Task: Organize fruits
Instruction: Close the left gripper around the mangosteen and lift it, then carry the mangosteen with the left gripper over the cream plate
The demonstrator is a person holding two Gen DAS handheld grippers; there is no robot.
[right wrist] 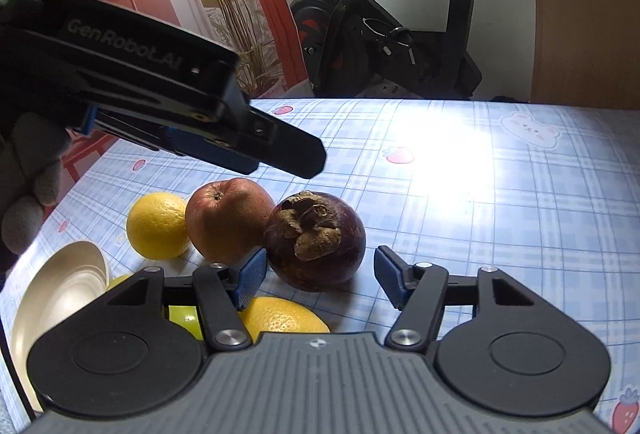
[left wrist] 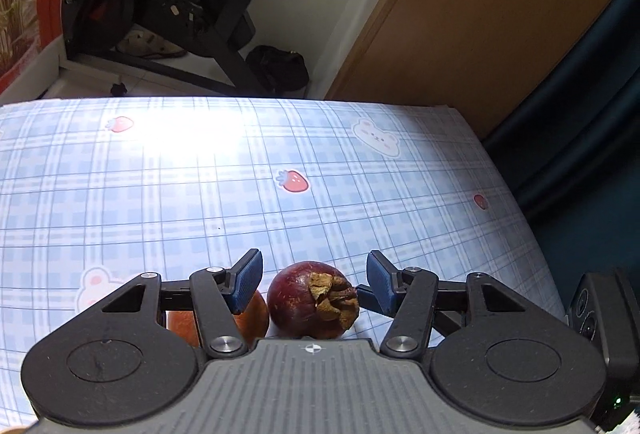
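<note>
A shallow metallic bowl point(right wrist: 60, 290) is sitting on the table point(right wrist: 500, 218) to the lower left of the right gripper point(right wrist: 320, 280), partly cut off by that gripper's body; what is lying in it cannot be told, though a yellow-green fruit point(right wrist: 182, 318) is peeking out just beside its rim.

The right gripper is standing partly open, its blue pads point(right wrist: 252, 274) flanking the near side of the mangosteen point(right wrist: 316, 240) without pressing on it. The left gripper point(left wrist: 314, 284) is also standing partly open around the same mangosteen point(left wrist: 308, 300), with gaps showing on both sides, so nothing is being gripped. In the right wrist view the left gripper point(right wrist: 280, 154) is reaching in from the upper left, held by a gloved hand point(right wrist: 28, 186).

Just left of the mangosteen an apple point(right wrist: 228, 220) is touching it, a lemon point(right wrist: 158, 226) is sitting beyond the apple, and an orange point(right wrist: 280, 316) is lying right under the right gripper's left finger.
</note>
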